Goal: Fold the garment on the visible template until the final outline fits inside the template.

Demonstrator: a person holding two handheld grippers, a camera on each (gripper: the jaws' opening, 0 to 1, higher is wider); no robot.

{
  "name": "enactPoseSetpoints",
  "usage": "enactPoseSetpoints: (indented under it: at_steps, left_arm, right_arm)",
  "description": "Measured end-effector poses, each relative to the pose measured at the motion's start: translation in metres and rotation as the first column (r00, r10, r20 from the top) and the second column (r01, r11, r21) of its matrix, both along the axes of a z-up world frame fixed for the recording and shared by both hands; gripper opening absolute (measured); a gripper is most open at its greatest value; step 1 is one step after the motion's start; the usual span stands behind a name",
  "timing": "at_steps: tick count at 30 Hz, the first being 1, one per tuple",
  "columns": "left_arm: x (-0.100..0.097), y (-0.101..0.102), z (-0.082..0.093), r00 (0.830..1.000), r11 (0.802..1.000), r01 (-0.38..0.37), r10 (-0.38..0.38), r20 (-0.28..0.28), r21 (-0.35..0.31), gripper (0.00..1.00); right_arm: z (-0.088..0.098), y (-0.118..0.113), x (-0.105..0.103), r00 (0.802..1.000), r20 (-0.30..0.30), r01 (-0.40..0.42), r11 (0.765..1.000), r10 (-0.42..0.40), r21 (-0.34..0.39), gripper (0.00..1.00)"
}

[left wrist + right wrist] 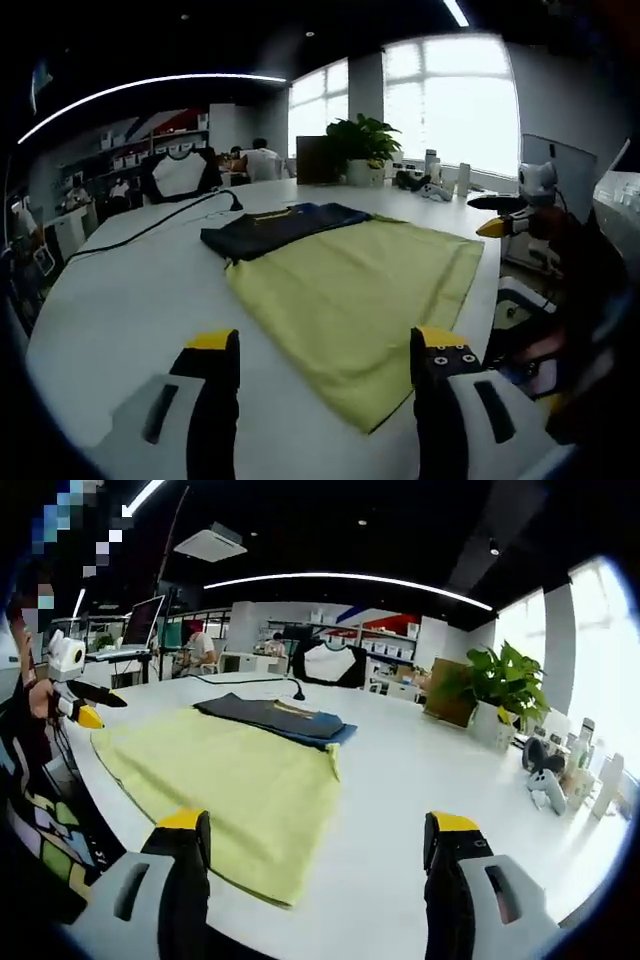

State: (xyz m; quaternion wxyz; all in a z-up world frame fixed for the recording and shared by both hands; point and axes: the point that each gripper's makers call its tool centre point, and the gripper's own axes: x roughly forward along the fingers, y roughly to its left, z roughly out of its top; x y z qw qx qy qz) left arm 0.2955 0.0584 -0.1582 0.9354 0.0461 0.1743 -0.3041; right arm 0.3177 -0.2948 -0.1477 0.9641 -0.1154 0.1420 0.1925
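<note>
**Both grippers wide apart, garment folded on the far mat edge**

The left gripper (325,345) and right gripper (320,830) hold nothing, jaws spread. Ahead lies a yellow-green mat (360,290), probably the template. The dark folded garment (280,228) rests at its 11 o'clock corner on the white table (130,300). A plant (500,685) stands beyond.

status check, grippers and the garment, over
Left gripper open, right gripper open, both empty. Dark garment folded at far edge of yellow-green mat. Black cable beyond it.
</note>
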Motion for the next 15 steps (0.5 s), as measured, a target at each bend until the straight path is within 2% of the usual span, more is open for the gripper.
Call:
enactPoseSetpoints:
  at_steps: [3,5,7,9,15]
  left_arm:
    - [-0.005,-0.003,-0.009,1.000,1.000,0.013,-0.013,-0.024,0.007,0.67]
    - [-0.006,-0.005,-0.013,0.999,1.000,0.018,-0.018,-0.031,0.009,0.66]
    - [-0.007,-0.005,-0.015,0.999,1.000,0.019,-0.019,-0.038,0.004,0.64]
    - [-0.008,-0.005,-0.017,0.998,1.000,0.026,-0.026,-0.050,0.003,0.60]
    - [-0.011,-0.007,-0.018,0.998,0.999,0.038,-0.038,-0.053,0.005,0.53]
  right_arm:
    - [-0.011,-0.001,-0.003,0.999,-0.035,0.003,1.000,-0.004,-0.015,0.85]
    - [-0.022,-0.003,-0.005,0.997,-0.080,-0.003,0.998,-0.001,-0.055,0.82]
    - [-0.023,-0.003,-0.003,0.997,-0.072,0.008,0.999,-0.012,-0.045,0.82]
    - [-0.026,0.003,-0.004,0.996,-0.089,-0.020,0.999,0.018,-0.028,0.80]
    - [-0.034,0.012,-0.007,0.990,-0.130,-0.044,0.999,0.048,0.032,0.64]
